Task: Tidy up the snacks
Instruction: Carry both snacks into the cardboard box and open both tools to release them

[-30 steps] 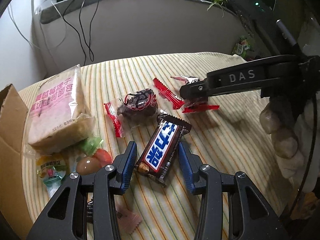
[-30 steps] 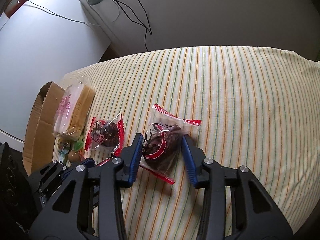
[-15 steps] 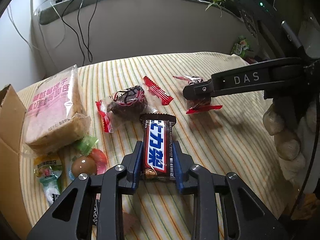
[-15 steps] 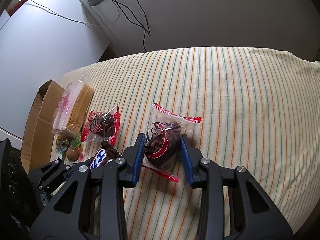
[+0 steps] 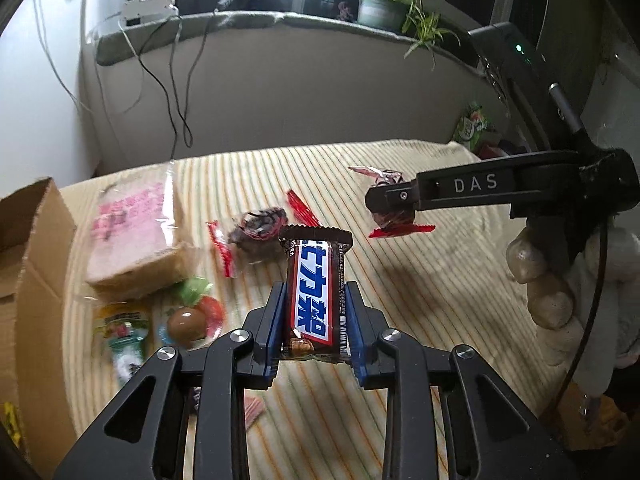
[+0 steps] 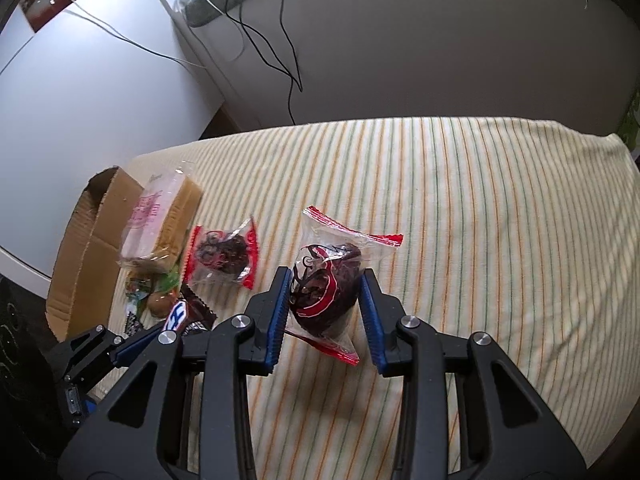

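My left gripper (image 5: 317,304) is shut on a brown chocolate bar (image 5: 316,288) with a blue and white label, held up off the striped cloth (image 5: 420,288). My right gripper (image 6: 325,288) is shut on a clear packet with red ends and a dark snack inside (image 6: 326,284), also lifted. From the left wrist view that right gripper (image 5: 390,210) hangs at the right with its packet (image 5: 394,224). A second dark snack packet (image 5: 256,232) (image 6: 222,254) lies on the cloth. An open cardboard box (image 5: 28,264) (image 6: 84,256) stands at the left.
A bagged loaf of bread (image 5: 136,232) lies beside the box, with several small wrapped sweets (image 5: 184,322) in front of it. A person's hand (image 5: 540,280) grips the right tool. Behind the table are a grey wall, hanging cables (image 5: 176,92) and a potted plant (image 5: 384,8).
My left gripper closed on the chocolate bar and raised it off the cloth. My right gripper tightened on its snack packet and lifted it a little.
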